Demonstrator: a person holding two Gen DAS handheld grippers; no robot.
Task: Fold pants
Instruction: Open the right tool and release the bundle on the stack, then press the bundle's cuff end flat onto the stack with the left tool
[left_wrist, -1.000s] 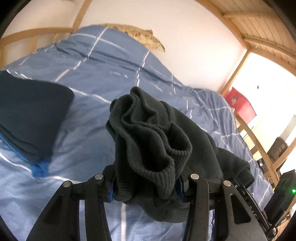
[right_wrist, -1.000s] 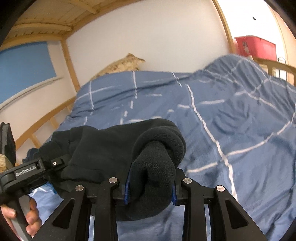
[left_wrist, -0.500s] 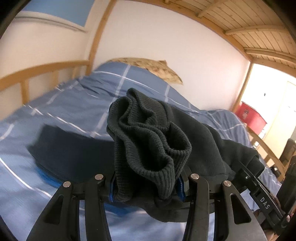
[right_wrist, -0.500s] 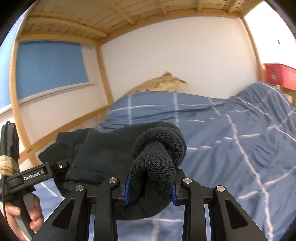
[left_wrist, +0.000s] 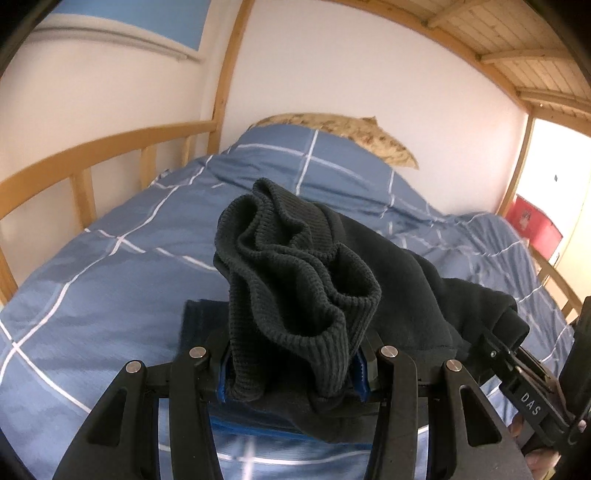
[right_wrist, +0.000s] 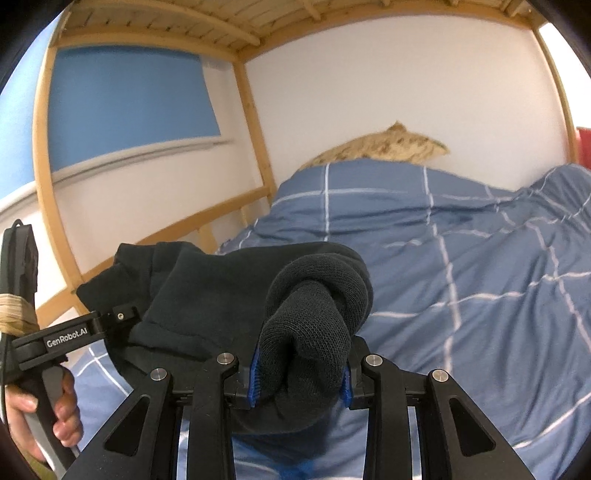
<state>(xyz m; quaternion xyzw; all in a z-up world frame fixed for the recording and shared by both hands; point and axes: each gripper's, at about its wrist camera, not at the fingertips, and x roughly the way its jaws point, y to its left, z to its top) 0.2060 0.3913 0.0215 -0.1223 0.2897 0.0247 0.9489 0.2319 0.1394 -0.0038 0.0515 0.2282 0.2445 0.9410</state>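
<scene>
left tongs (left_wrist: 291, 373): clamped on bunched ribbed end of dark pants (left_wrist: 295, 280)
right tongs (right_wrist: 299, 380): clamped on another wad of them
pants: hanging between both, above bed (left_wrist: 110, 280)
done: bundle looks folded
left: set on folded stack (left_wrist: 201, 321), likely

Pants (left_wrist: 295, 280) above duvet (left_wrist: 110, 266); pillow (left_wrist: 354, 133) behind.
</scene>
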